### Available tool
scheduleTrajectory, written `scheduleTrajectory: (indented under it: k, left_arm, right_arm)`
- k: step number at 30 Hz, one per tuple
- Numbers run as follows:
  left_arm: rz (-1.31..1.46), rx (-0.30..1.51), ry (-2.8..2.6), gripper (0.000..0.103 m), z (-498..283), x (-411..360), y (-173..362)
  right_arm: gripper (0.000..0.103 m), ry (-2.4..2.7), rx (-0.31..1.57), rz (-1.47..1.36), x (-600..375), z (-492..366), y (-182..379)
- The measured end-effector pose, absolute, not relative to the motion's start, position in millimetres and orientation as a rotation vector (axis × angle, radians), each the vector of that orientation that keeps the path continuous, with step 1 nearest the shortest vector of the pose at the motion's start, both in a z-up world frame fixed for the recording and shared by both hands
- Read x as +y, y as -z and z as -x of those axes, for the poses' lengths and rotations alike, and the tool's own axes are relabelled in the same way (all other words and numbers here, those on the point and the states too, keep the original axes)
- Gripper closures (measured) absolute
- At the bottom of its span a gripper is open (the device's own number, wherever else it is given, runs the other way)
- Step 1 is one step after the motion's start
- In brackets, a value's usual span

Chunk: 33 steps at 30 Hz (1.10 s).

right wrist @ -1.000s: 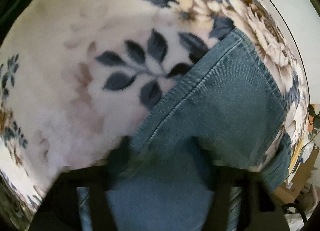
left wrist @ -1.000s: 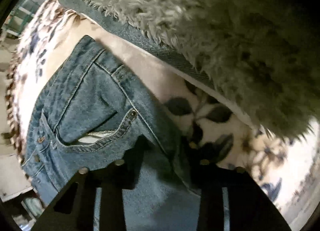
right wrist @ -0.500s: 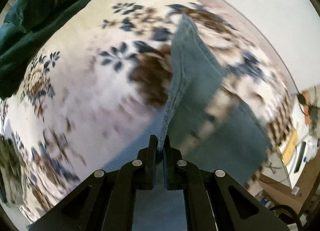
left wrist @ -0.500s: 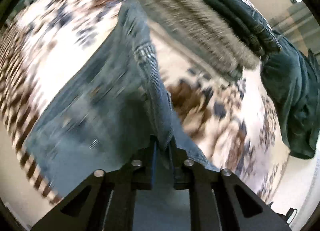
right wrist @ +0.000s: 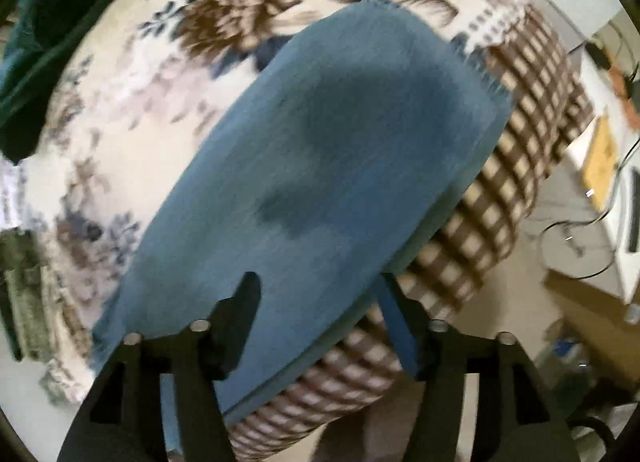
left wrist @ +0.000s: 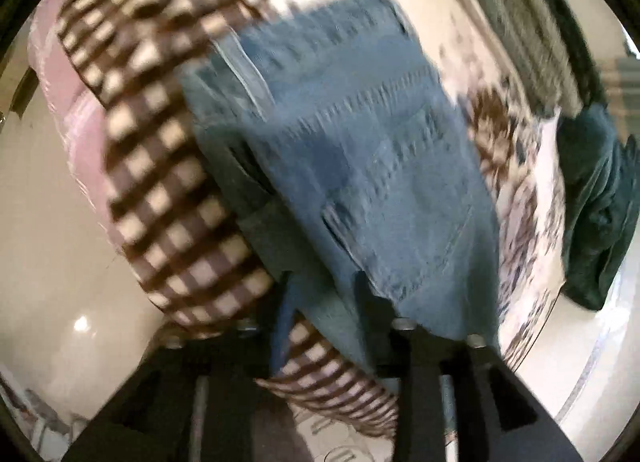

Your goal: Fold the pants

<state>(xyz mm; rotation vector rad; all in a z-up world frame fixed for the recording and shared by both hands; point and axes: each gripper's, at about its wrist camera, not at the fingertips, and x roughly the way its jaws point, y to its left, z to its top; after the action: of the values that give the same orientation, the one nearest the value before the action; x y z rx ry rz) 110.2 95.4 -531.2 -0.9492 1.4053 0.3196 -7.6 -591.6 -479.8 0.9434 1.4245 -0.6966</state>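
I am looking along both grippers at the jeans (left wrist: 360, 166), which are lying folded on the blanket (left wrist: 168, 198) at the bed's edge. In the left view the denim is filling the centre, a back pocket facing up, its near edge running down to 6 o'clock where the left gripper (left wrist: 324, 302) is sitting. That gripper's fingers are standing spread, with the cloth's edge lying between and over them; I am seeing no pinch. The picture is blurred, so seams are smearing. A dark green garment (left wrist: 596, 214) is lying at 3 o'clock, well apart from the jeans.

In the right view the jeans (right wrist: 320, 166) are stretching from 1 o'clock to 7 o'clock across the floral blanket (right wrist: 160, 74), the hem at the far end near the checked border. The right gripper (right wrist: 320, 302) is also gaping wide, its left finger (right wrist: 236, 322) resting over the denim, the right one beside the fold's edge. A shadow is falling on the cloth's middle.
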Motion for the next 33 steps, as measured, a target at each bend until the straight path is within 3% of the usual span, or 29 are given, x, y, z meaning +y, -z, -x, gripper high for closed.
scheduleTrajectory:
  k: [2,9,11,12,13,15,22,25,26,28,33]
  left_arm:
    - [0.948,1.345,-0.359,0.046,-112,113,528]
    - [0.945,1.308,-0.499,0.048,-136,149,567]
    - [0.958,1.282,-0.519,0.061,-136,150,572]
    - [0.957,1.268,-0.527,0.072,-135,149,571]
    - [0.949,1.251,-0.538,0.081,-131,149,568]
    - [0.947,1.223,-0.529,0.086,-124,151,562]
    - [0.907,1.193,-0.449,0.092,-113,153,530]
    - [0.917,1.21,-0.442,0.092,-107,159,530]
    - [0.931,1.221,-0.446,0.092,-108,159,535]
    - [0.942,1.231,-0.453,0.092,-106,161,542]
    - [0.922,1.229,-0.45,0.092,-107,159,542]
  right_arm:
    - [0.039,0.613,1.425,-1.023,-571,13,491]
    - [0.04,0.563,1.426,-1.166,-522,23,537]
    - [0.068,0.606,1.366,-1.164,-519,27,543]
    - [0.102,0.637,1.36,-1.147,-520,27,544]
    - [0.103,0.687,1.364,-1.113,-520,29,544]
    - [0.103,0.719,1.356,-1.061,-517,32,538]
    - [0.103,0.653,1.412,-0.934,-499,51,506]
    - [0.1,0.468,1.441,-1.043,-490,49,512]
    - [0.098,0.425,1.447,-1.085,-488,47,516]
    - [0.069,0.366,1.467,-1.14,-482,41,526]
    - [0.064,0.442,1.464,-1.233,-480,32,557]
